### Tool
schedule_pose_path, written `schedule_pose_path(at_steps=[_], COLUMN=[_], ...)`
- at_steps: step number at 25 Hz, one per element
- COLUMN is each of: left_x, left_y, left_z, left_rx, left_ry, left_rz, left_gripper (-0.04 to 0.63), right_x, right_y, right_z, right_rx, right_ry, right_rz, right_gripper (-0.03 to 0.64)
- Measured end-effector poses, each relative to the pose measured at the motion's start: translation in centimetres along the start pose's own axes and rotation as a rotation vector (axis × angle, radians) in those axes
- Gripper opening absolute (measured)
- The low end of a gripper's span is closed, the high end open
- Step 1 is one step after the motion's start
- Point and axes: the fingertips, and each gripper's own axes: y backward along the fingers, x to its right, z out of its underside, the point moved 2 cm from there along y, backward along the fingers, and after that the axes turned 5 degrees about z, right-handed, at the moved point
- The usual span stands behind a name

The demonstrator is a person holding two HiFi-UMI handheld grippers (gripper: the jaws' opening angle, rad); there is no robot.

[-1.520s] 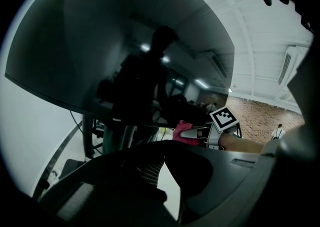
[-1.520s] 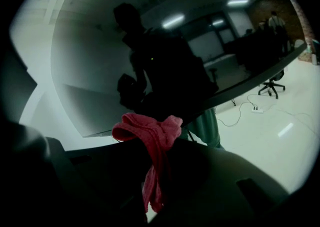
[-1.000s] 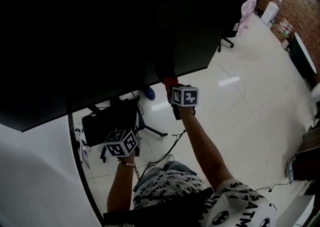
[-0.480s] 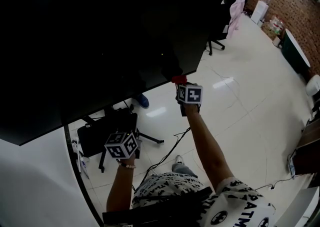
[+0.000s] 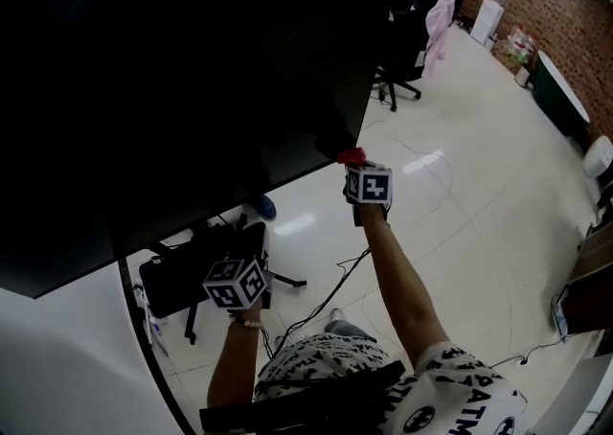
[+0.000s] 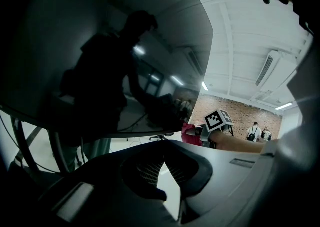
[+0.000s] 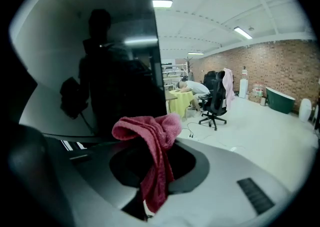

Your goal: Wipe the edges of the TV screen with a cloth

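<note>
1. My left gripper hangs low on the left, under the TV's bottom edge and well apart from it. Its jaws are closed tip to tip with nothing between them. The wiping needs only one hand, so I park this one out of the way. The forearm is bent up close to my body with the wrist raised.
2. The TV is a big dark screen filling the far left and middle. Its bottom edge slants towards the lower right corner.
3. The red cloth sits bunched at that corner, right at the end of the bottom edge. It looks to be touching the frame, though I cannot be sure. In the right gripper view it is folded over the jaw tips, with a tail hanging down between them.
4. My right gripper is clamped tight on the cloth. The wad stands proud of the tips, so I judge fabric rather than plastic meets the frame. That arm reaches out almost straight, away from my body, with the wrist aimed at the corner.
5. I judge the vertical right edge above this corner is what comes next. On the right, the floor lies open, so I have room to swing the arm.
</note>
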Motion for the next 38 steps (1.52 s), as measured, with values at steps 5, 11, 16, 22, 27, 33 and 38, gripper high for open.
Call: schedule_pose_path(at_steps=[5,11,16,22,27,33,38], left_x=[0.4,1.7,3.2,6.8,11.6,15.7,19.3], left_y=[-0.9,-1.9,-2.6,-2.7,-3.3,-5.2,-6.5], left_z=[0.0,-0.8,-2.0,-7.3,-15.2,-23.6,-28.6], left_rx=[-0.007,0.006,0.03,0.094,0.185,0.274,0.315], left_ry=[-0.007,-0.02,-0.035,-0.138,-0.257,-0.364,-0.416], left_rz=[0.01,0.022,0.045,0.077,0.13,0.162,0.174], left_gripper=[-0.009,-0.009,-0.009,-0.008,-0.008,-0.009,-0.008], right_x=[1.4,0.6,0.1,-0.5,-0.7,-1.1,-1.1], right_y=[1.1,4.5,7.8,12.0,14.2,16.2,18.5], right_z=[-3.4,-8.6,-13.7,-20.9,-25.2,-28.8,-32.3], right_rx=[0.086,0.228,0.372,0.517,0.572,0.609,0.651], right_ry=[0.033,0.172,0.167,0.204,0.209,0.203,0.204], right_rz=[0.054,0.073,0.078,0.112,0.121,0.104,0.095], right_gripper=[0.078,0.078,0.078,0.078,0.078,0.078,0.078])
